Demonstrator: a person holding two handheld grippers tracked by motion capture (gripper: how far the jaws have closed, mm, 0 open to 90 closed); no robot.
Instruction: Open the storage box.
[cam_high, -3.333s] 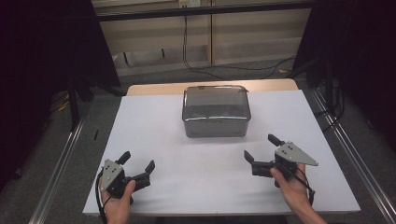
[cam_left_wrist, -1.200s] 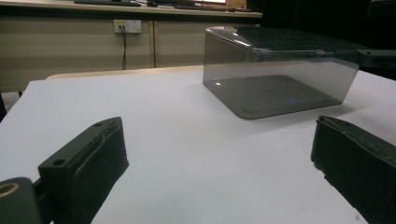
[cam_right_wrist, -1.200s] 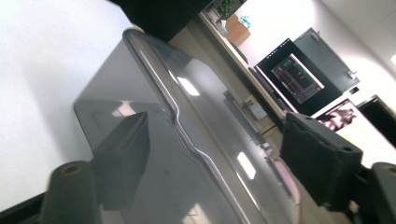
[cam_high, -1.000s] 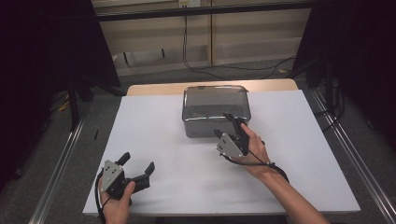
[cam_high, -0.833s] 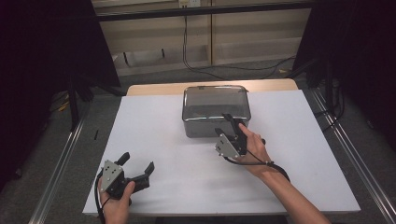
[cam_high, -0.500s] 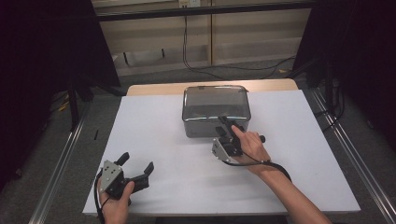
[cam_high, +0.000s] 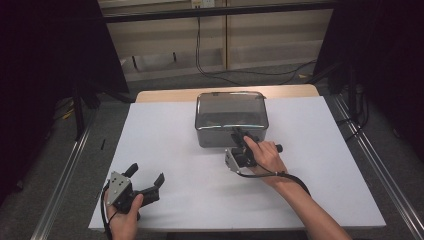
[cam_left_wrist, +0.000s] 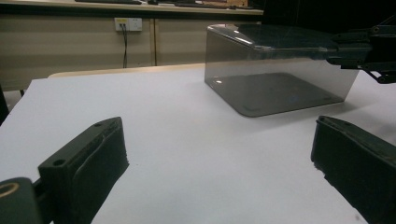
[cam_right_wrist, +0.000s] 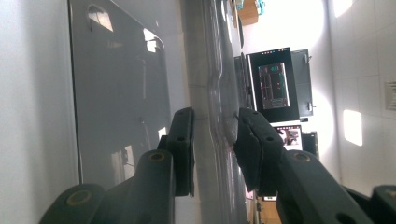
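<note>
The smoky grey, see-through plastic box (cam_high: 231, 118) with rounded corners sits towards the far middle of the white tabletop (cam_high: 165, 145), its lid on. The right gripper (cam_high: 238, 135) is up at the box's near right edge, turned on its side, one jaw above the lid rim and one below it. In the right gripper view its black pads (cam_right_wrist: 184, 149) bracket that rim (cam_right_wrist: 212, 116) closely; the jaws have just been closing, the gap now narrow, though whether both pads actually press on the plastic I cannot tell.

Over at the near left corner, the left gripper (cam_high: 146, 181) rests low over the table, well apart from the box. Its jaws stand wide, with nothing between them but bare white surface. In the left gripper view the box (cam_left_wrist: 275, 70) is ahead, with the right gripper (cam_left_wrist: 369, 46) at its lid edge.
</note>
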